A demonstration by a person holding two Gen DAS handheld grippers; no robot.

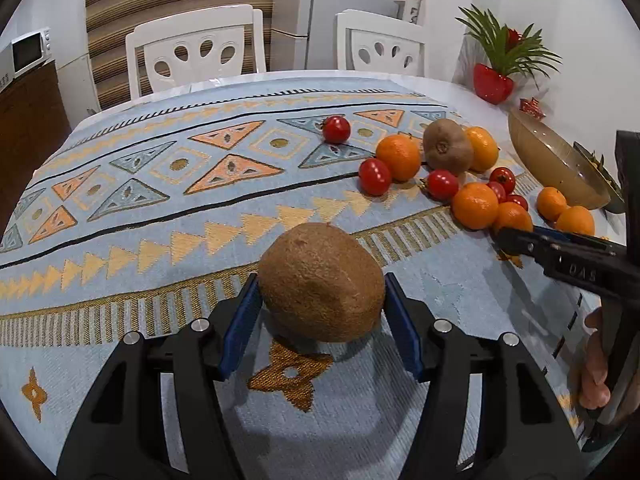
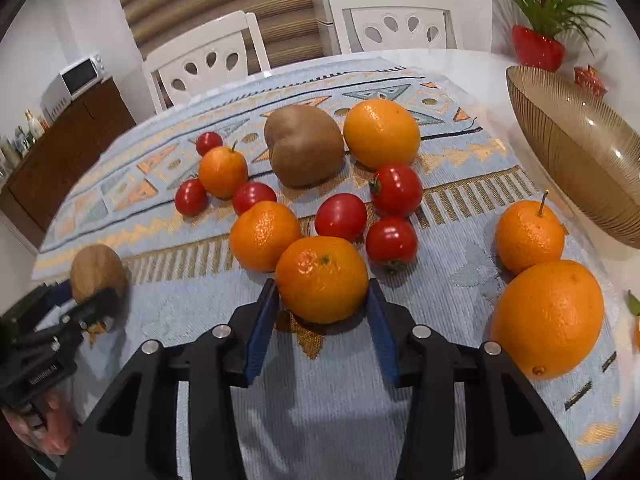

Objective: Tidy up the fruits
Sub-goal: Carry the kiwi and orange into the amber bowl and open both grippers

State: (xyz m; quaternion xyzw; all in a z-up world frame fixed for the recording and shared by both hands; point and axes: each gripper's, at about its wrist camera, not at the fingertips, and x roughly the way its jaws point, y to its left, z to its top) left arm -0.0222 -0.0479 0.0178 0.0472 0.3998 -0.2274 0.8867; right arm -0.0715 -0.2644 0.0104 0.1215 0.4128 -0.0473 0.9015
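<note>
A brown kiwi (image 1: 320, 292) sits low over the patterned blue cloth (image 1: 120, 240), and my left gripper (image 1: 321, 280) is shut on it, blue pads pressed to both its sides. In the right wrist view my right gripper (image 2: 322, 285) is shut on a tangerine (image 2: 322, 272) at the near edge of the fruit pile. Behind it lie a second kiwi (image 2: 304, 145), several tangerines and several cherry tomatoes (image 2: 341, 217). A large orange (image 2: 548, 316) lies at the right. My left gripper (image 2: 96, 300) with its kiwi (image 2: 96, 268) shows at the far left there.
An amber ribbed glass bowl (image 2: 580, 152) stands at the right edge of the table. A red pot with a green plant (image 2: 538, 52) stands behind it. Two white chairs (image 1: 200, 52) face the far side. A hand (image 1: 596, 368) holds the right gripper's handle.
</note>
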